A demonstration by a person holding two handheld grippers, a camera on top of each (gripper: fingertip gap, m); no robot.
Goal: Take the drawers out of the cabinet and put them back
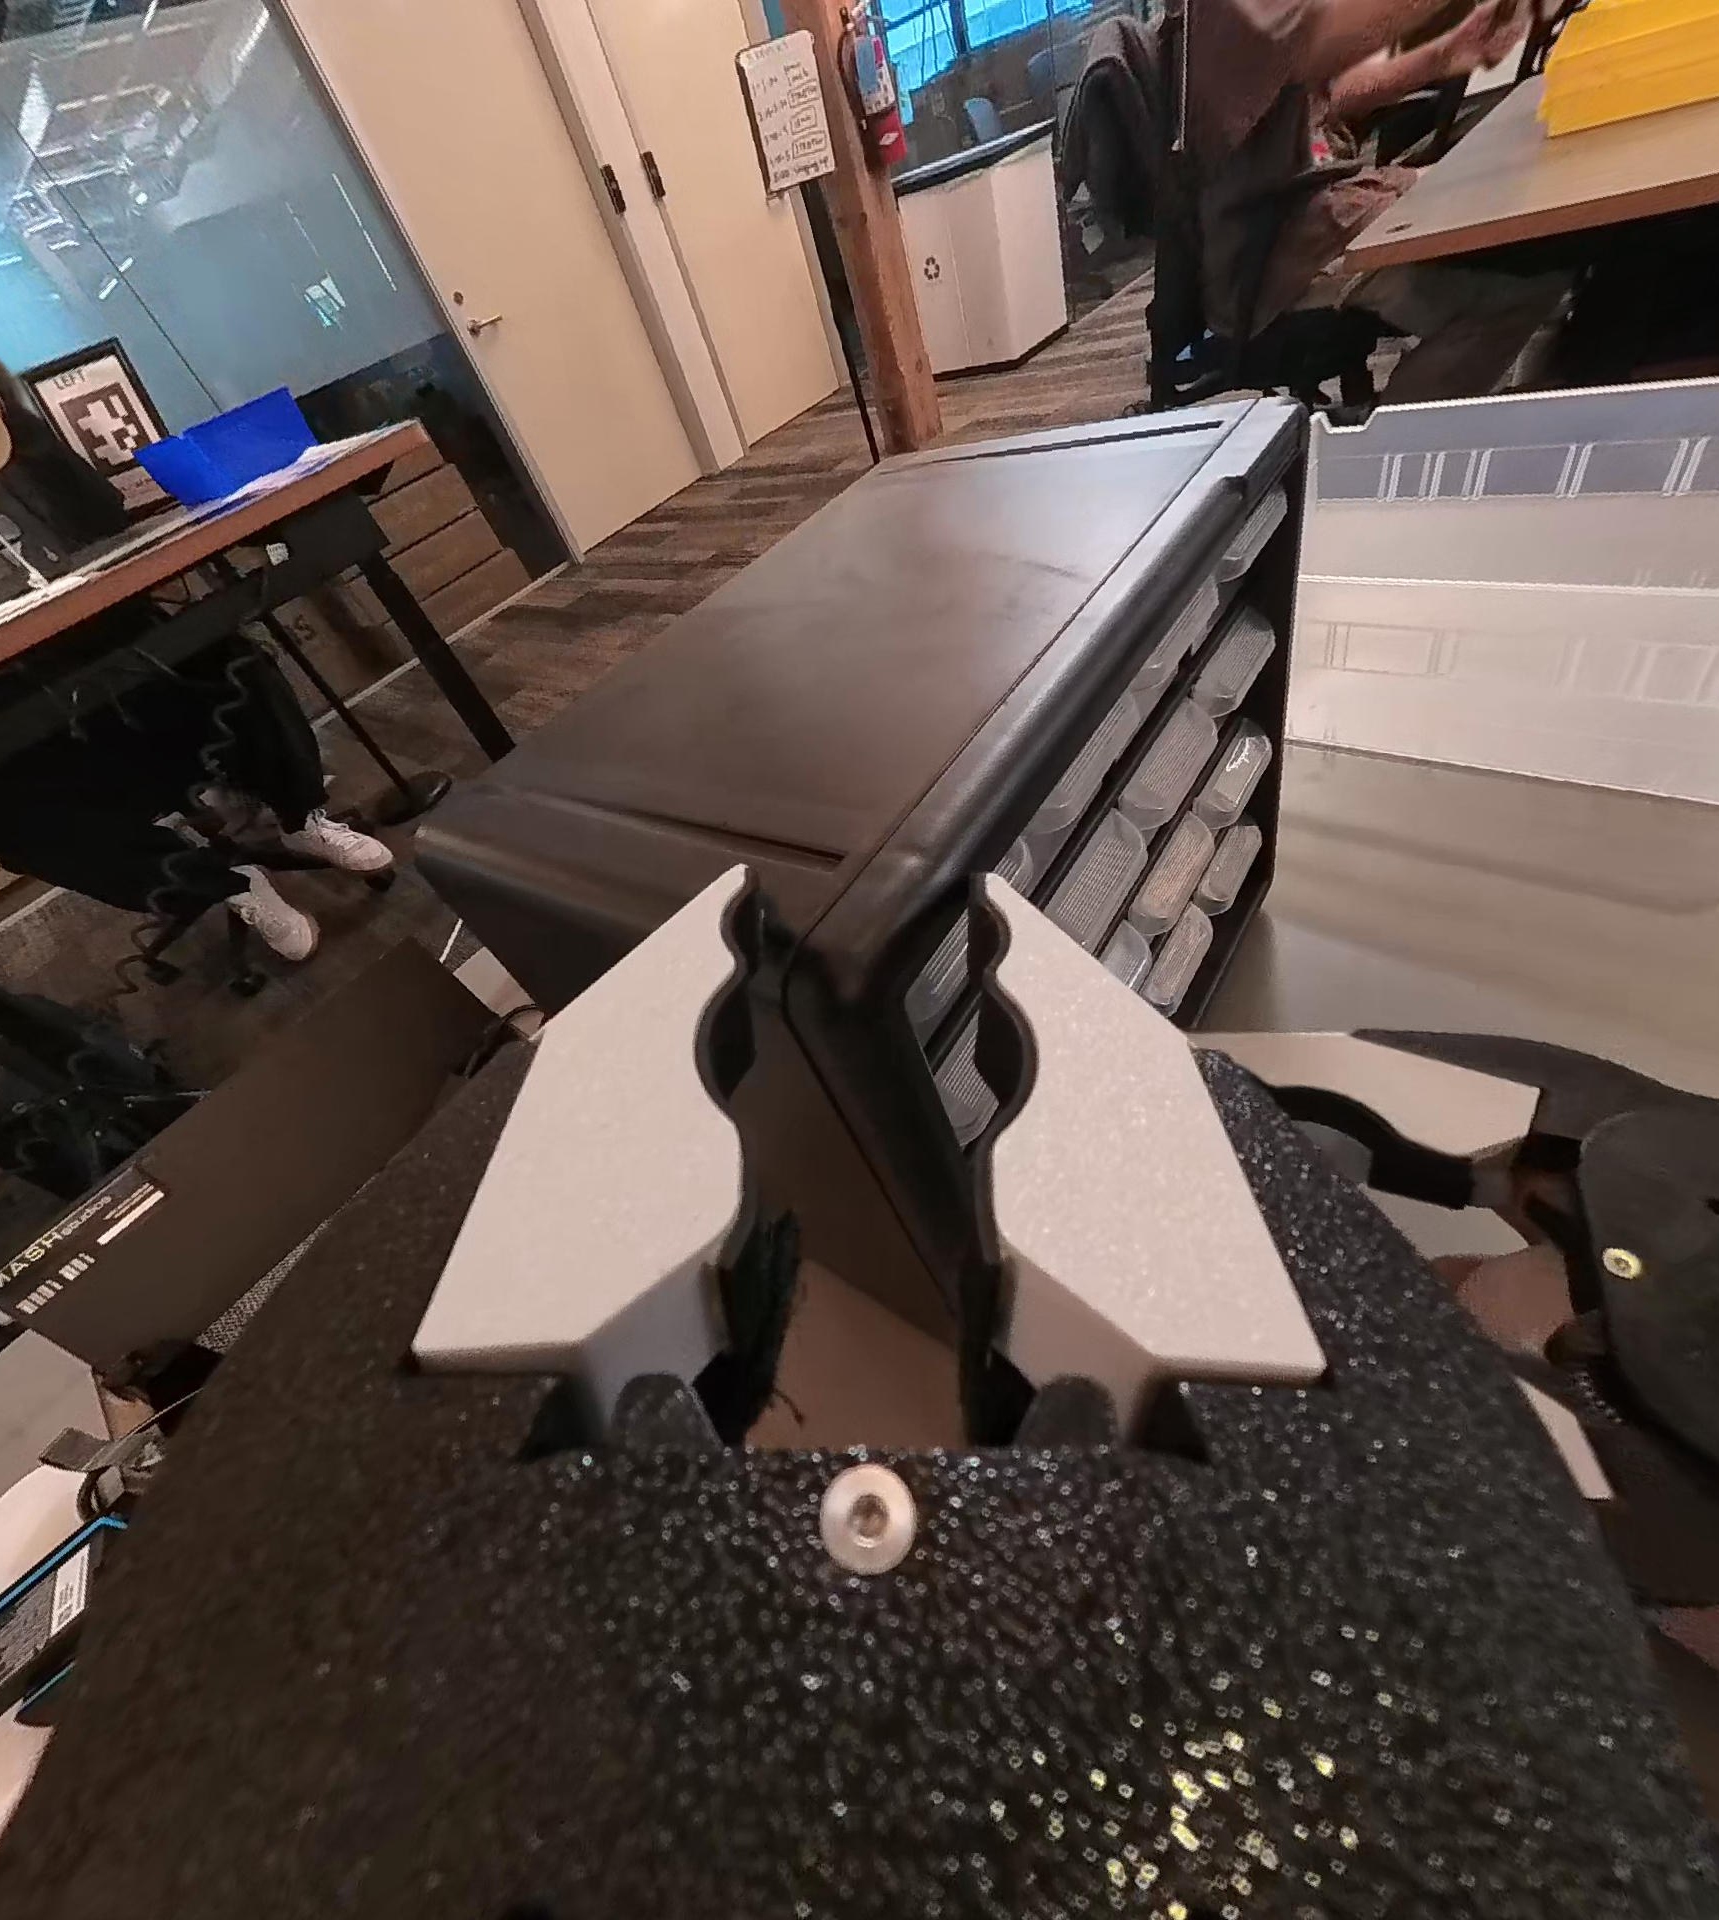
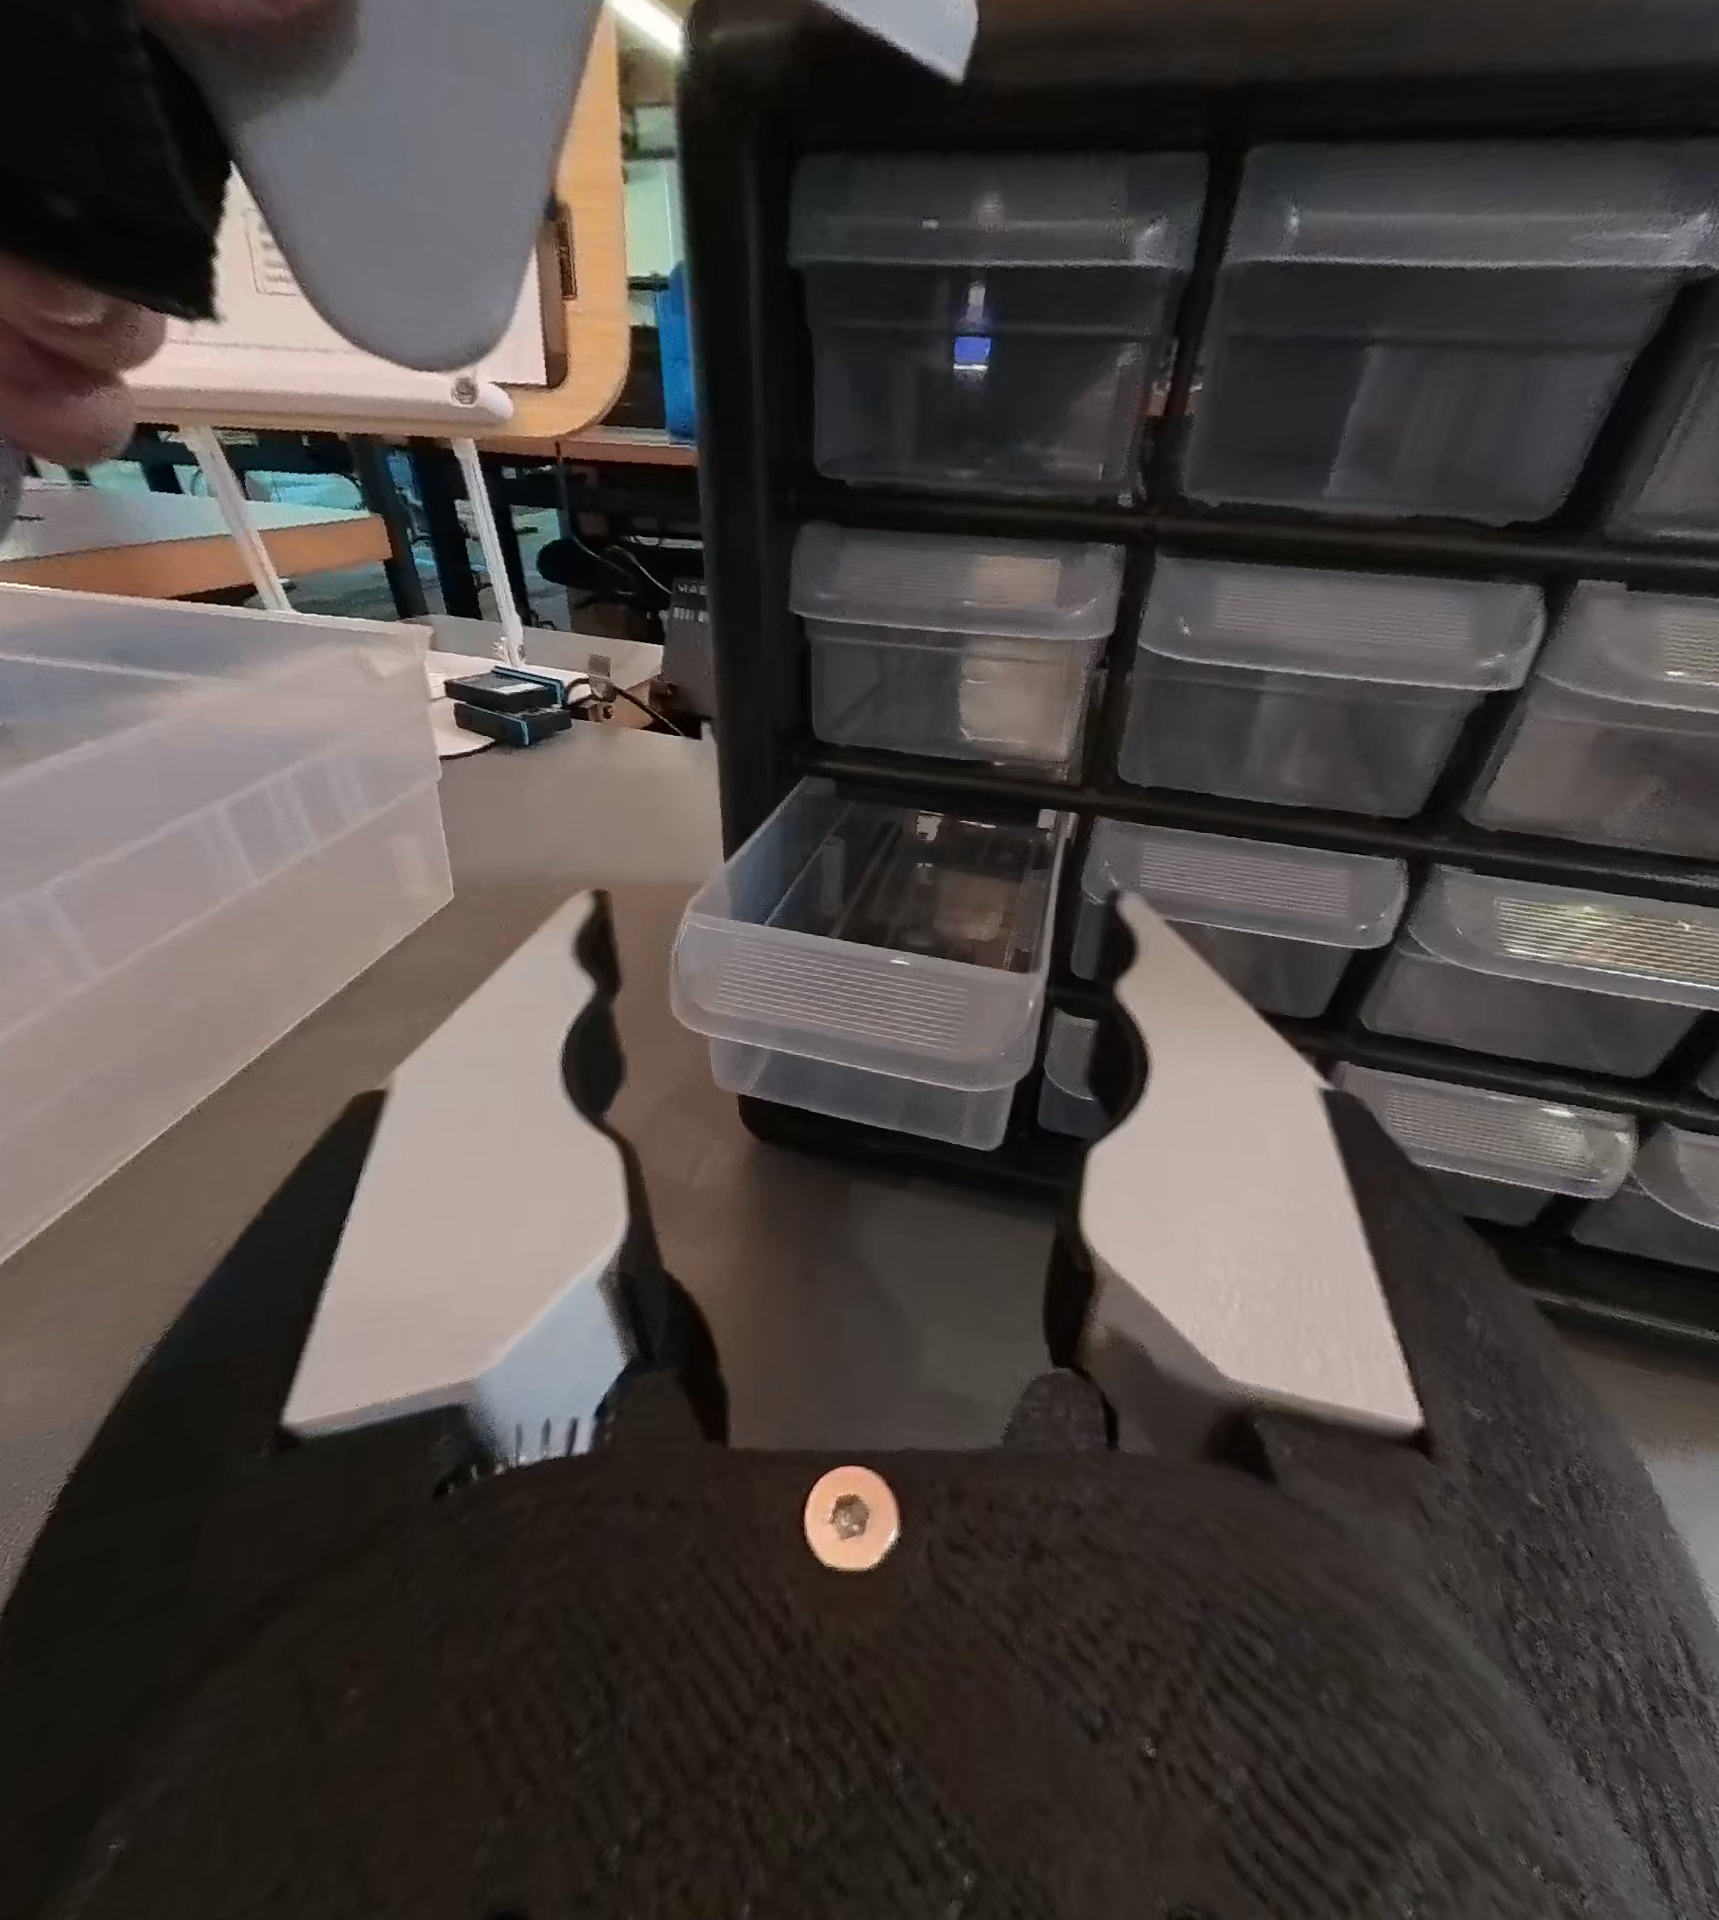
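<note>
A black cabinet (image 1: 886, 644) with rows of small clear drawers stands on a grey table (image 1: 1509, 894). My left gripper (image 1: 870, 914) straddles its top front corner at the left end, jaws closed onto the cabinet's edge. In the right wrist view the cabinet front (image 2: 741, 416) fills the right side. One clear drawer (image 2: 855, 997), third row down in the leftmost column, sticks halfway out. My right gripper (image 2: 860, 914) is open just in front of it, a fingertip on each side of the drawer front, not touching. The right gripper also shows in the left wrist view (image 1: 1457, 1174).
A large translucent plastic bin (image 2: 159, 831) sits on the table left of the drawer front; it also shows beyond the cabinet in the left wrist view (image 1: 1561, 582). Small black and blue boxes (image 2: 512, 707) lie behind it. Desks, chairs and a person stand farther off.
</note>
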